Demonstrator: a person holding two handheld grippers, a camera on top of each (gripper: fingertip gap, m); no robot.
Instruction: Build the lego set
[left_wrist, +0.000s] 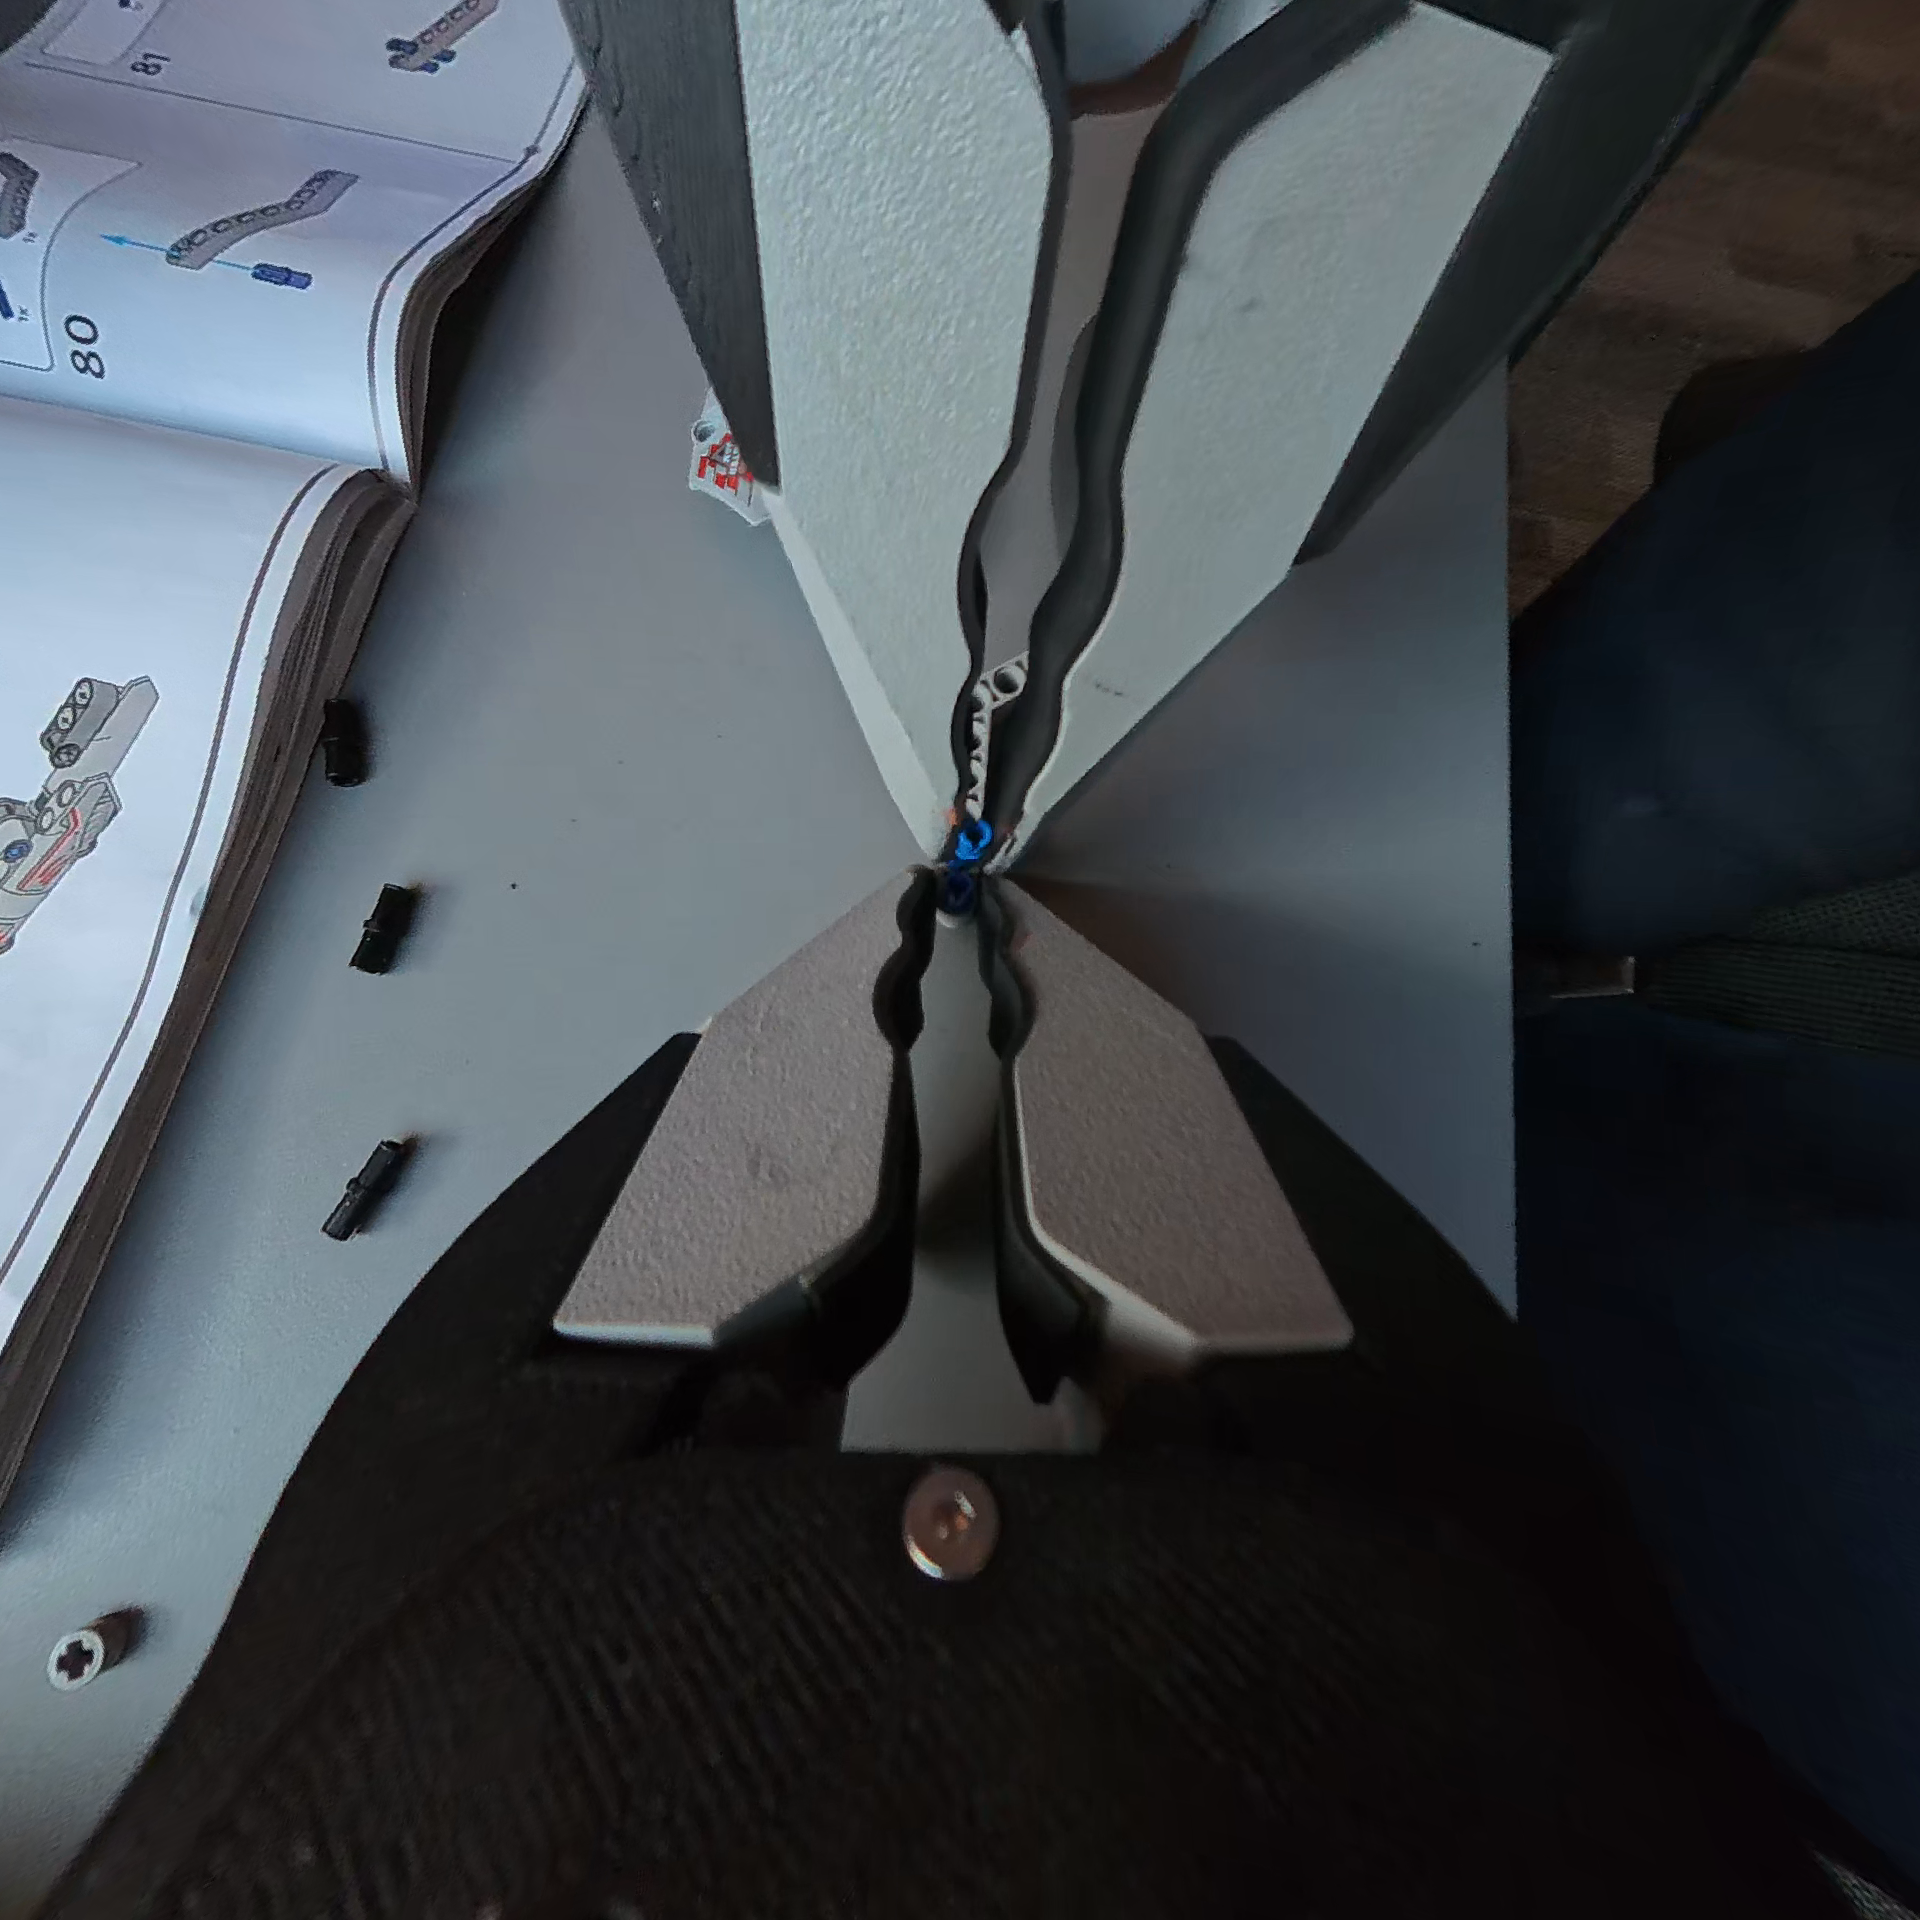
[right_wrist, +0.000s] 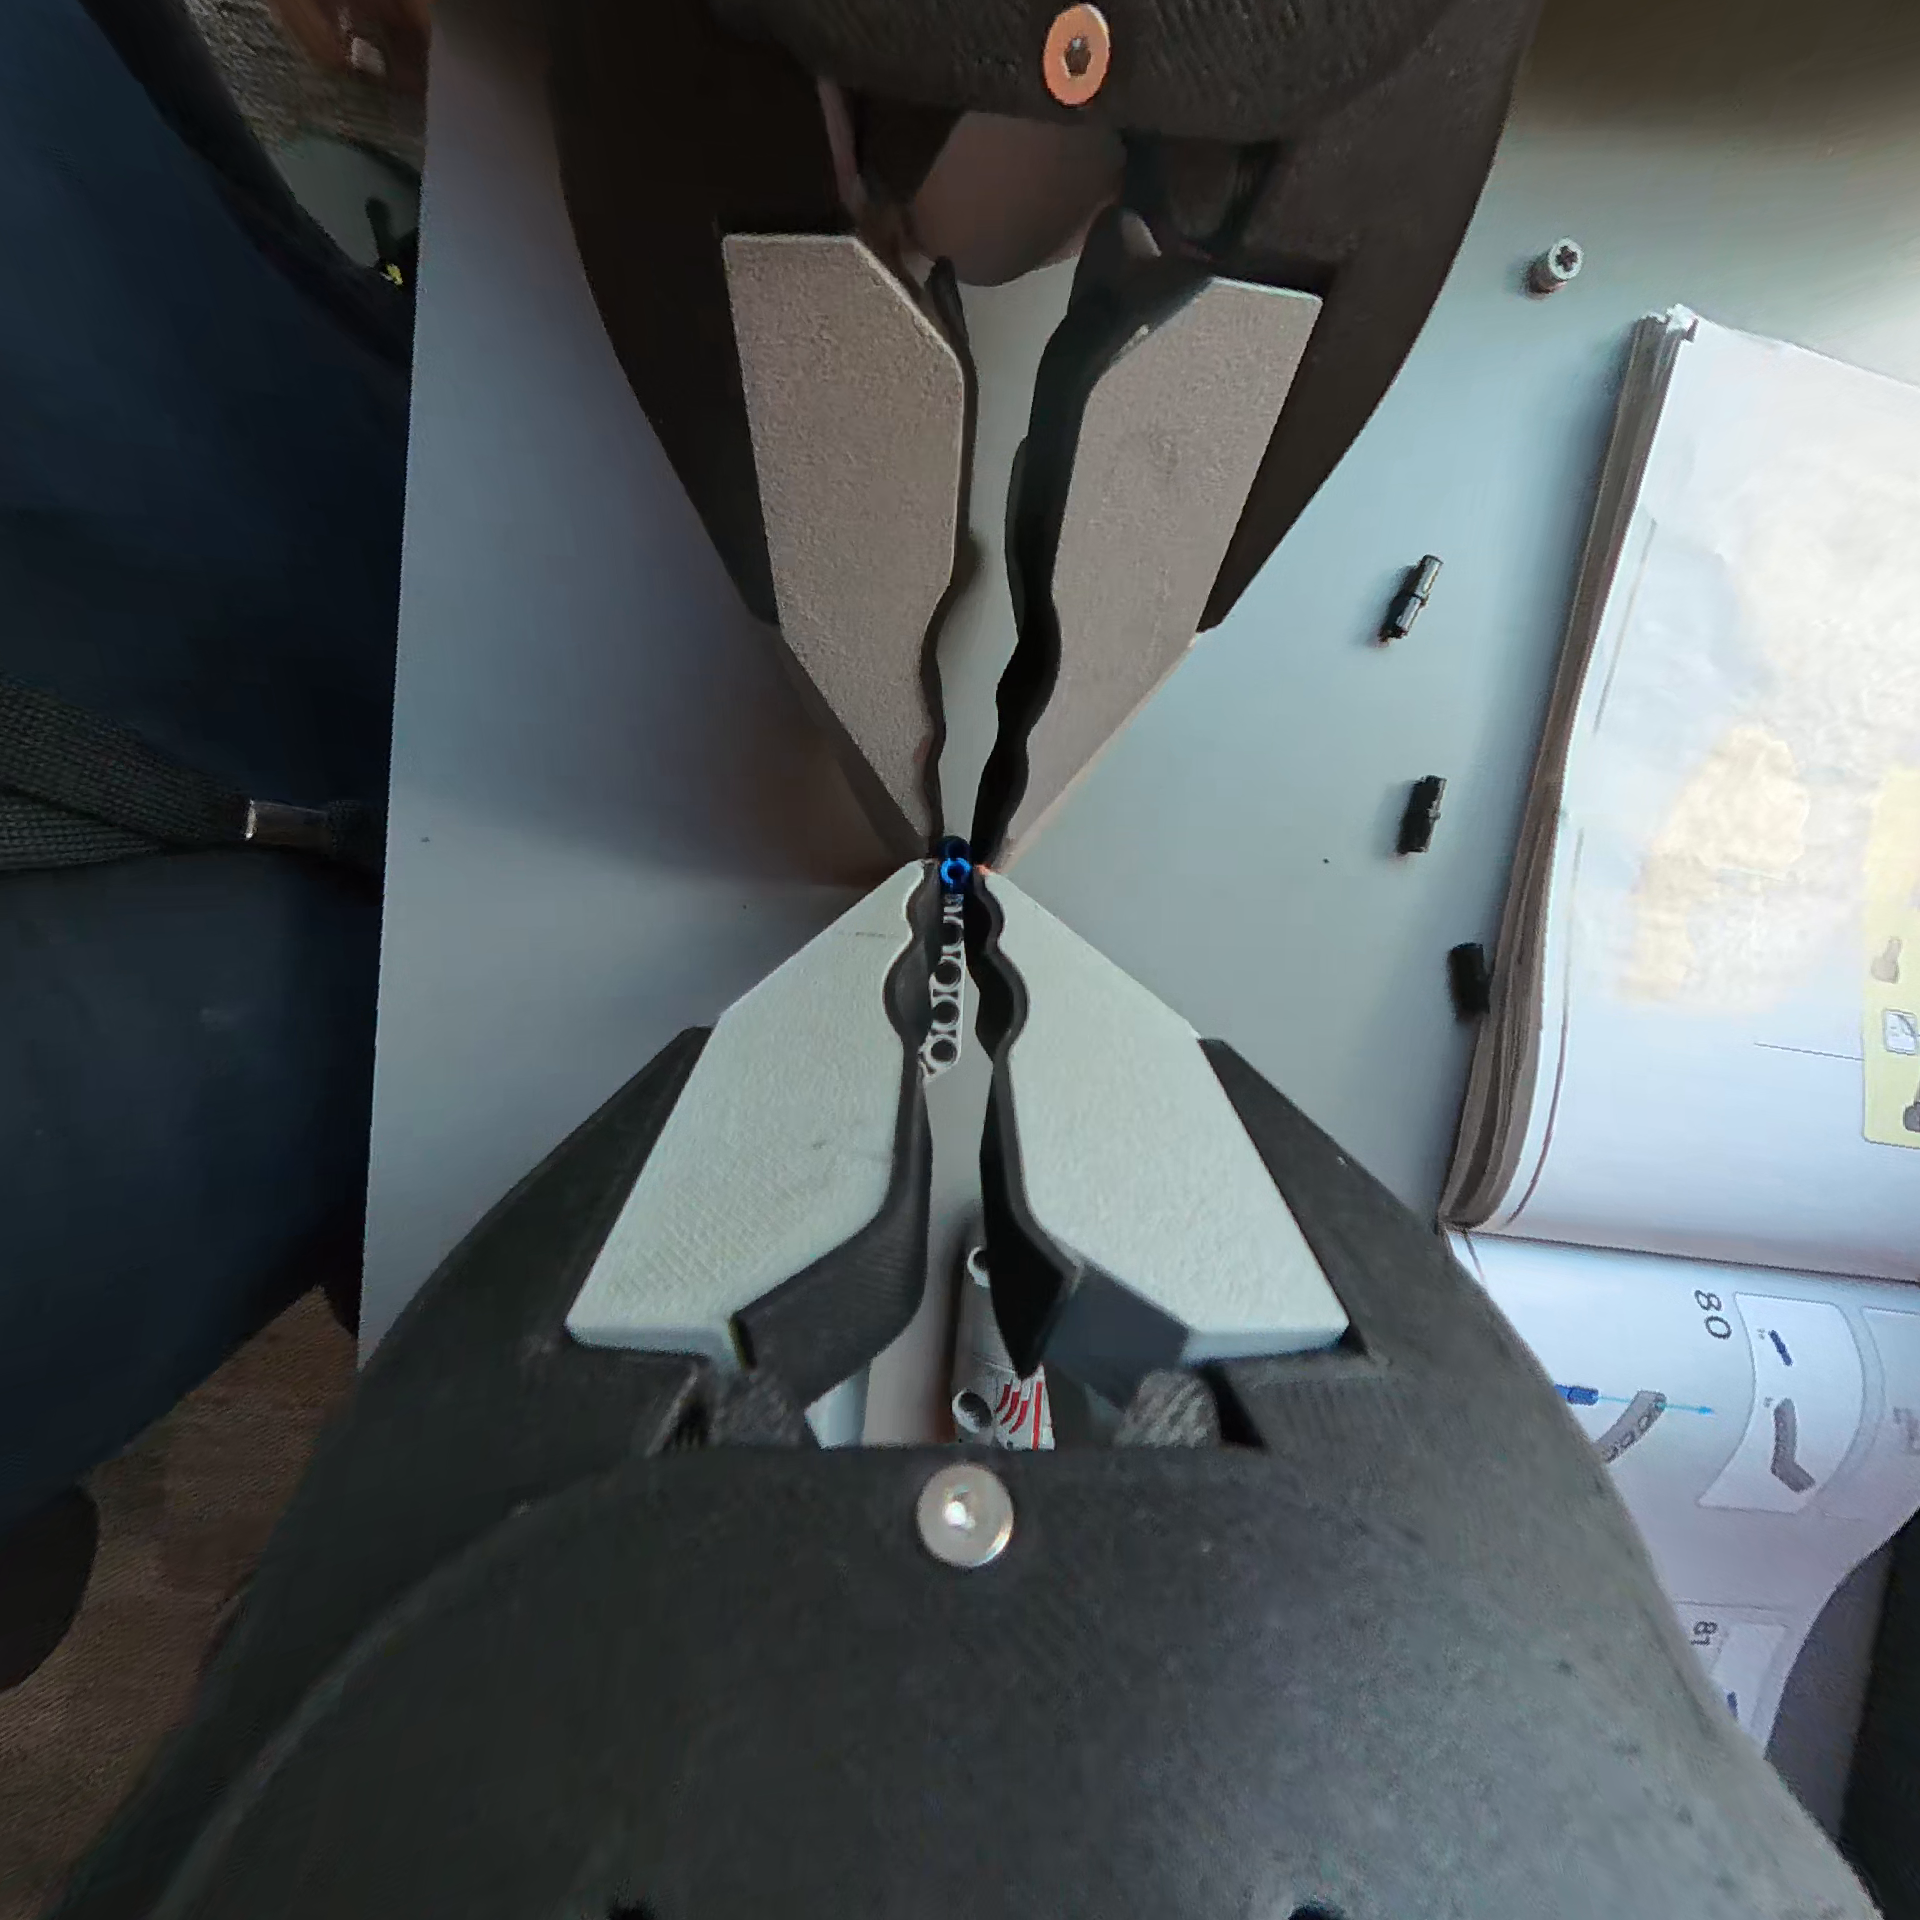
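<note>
Left gripper (left_wrist: 961, 899) tips pinched on a blue pin (left_wrist: 964, 844), nose to nose with the right gripper (right_wrist: 951, 894), which is clamped on a grey holed beam (right_wrist: 945, 997) held edge-on between its pads. Pin sits right at the beam's end hole; can't tell whether it's seated or only at the mouth, the tips hide the joint. Both are held above the grey table (left_wrist: 623, 727). Open manual (left_wrist: 156, 520) beside them shows a blue pin going into a bent beam, so I'd judge that step is mid-insertion. Left to do: three black pins (left_wrist: 374, 928) lie loose in a row along the manual's edge, a tan cross-end peg (left_wrist: 88, 1652) sits apart from them, and a grey printed part with red stripes (right_wrist: 1003, 1408) lies on the table under the right gripper. Judging from the loose parts, plenty of the build remains
</note>
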